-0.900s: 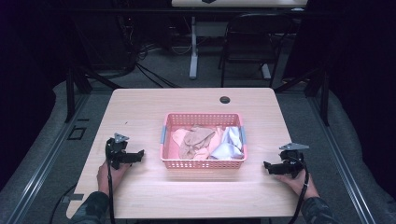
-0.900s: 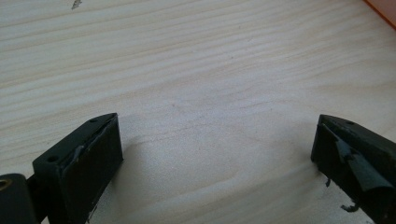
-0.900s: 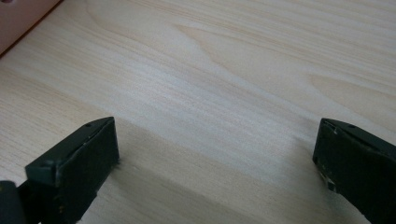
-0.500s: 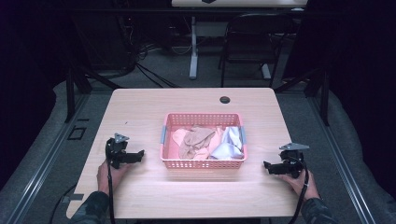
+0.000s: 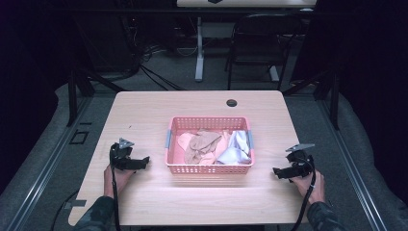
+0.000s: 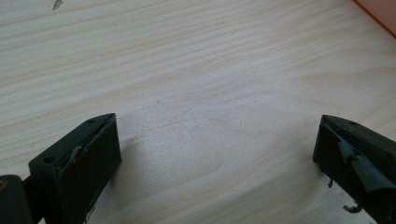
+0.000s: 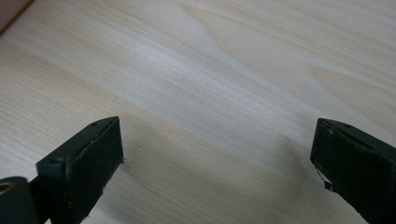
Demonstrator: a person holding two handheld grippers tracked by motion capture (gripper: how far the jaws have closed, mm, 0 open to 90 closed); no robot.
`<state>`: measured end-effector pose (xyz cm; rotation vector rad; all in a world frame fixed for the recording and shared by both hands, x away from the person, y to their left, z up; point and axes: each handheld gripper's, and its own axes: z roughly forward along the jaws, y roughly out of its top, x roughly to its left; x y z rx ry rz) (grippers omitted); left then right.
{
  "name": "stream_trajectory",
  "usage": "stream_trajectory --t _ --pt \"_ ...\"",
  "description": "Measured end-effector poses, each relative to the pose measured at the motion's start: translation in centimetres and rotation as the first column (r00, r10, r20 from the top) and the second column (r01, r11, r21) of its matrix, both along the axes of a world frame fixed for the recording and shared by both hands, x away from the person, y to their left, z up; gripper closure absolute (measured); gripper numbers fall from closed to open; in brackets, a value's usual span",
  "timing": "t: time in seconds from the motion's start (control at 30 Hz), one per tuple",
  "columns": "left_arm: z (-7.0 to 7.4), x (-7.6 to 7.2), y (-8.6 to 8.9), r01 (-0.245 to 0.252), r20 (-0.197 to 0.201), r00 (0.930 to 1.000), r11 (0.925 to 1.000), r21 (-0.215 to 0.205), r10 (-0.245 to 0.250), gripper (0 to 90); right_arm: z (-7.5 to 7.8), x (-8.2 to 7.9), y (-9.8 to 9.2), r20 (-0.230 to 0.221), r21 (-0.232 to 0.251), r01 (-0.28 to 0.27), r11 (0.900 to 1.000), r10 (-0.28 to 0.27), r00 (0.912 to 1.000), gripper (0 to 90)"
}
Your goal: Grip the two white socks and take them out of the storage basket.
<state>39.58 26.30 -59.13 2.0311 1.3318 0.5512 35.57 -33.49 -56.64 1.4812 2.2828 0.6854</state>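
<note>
Resting on the wooden surface (image 5: 202,197), one on either side of the pink basket (image 5: 210,169), both tools are waiting with nothing in them. The left hand-held gripper (image 5: 144,161) is lying to the basket's left, its jaws pointing toward the basket's left wall; in the left gripper view the two black jaws are standing wide apart over bare wood grain, with a sliver of the basket's corner showing at the top right. The right hand-held gripper (image 5: 277,172) is sitting to the basket's right, its jaws likewise spread wide and aimed inward at the basket, nothing between them but the surface.

The basket is sitting at the middle of the surface, its long axis running left to right across the person's front. Inside it, crumpled tan cloth (image 5: 204,146) is lying toward the centre and left, and a pale bluish-white cloth (image 5: 235,149) is bunched against the right end.

The relation that matters for a coming reach is this: each cloth is lying inward and slightly forward from its nearer tool, over the basket's rim. The left tool appears nearer the tan cloth, the right one nearer the white cloth, and each would probably need lifting over the wall before dropping in.

A small dark grommet (image 5: 232,102) is sitting behind the basket, well apart from it.
</note>
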Motion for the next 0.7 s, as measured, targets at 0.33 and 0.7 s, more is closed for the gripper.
stream_trajectory --t 0.33,0.7 --pt "-0.1 0.0 0.0 -0.006 0.002 1.0000 1.0000 -0.004 0.006 0.0 2.0 -0.1 0.6 -0.027 0.004 -0.022 1.000 0.022 0.9994 0.0" --pt "0.0 0.1 -0.1 -0.007 0.004 1.0000 1.0000 -0.001 0.007 0.1 5.5 -0.6 1.5 -0.029 0.029 -0.056 0.998 0.057 0.9979 0.0"
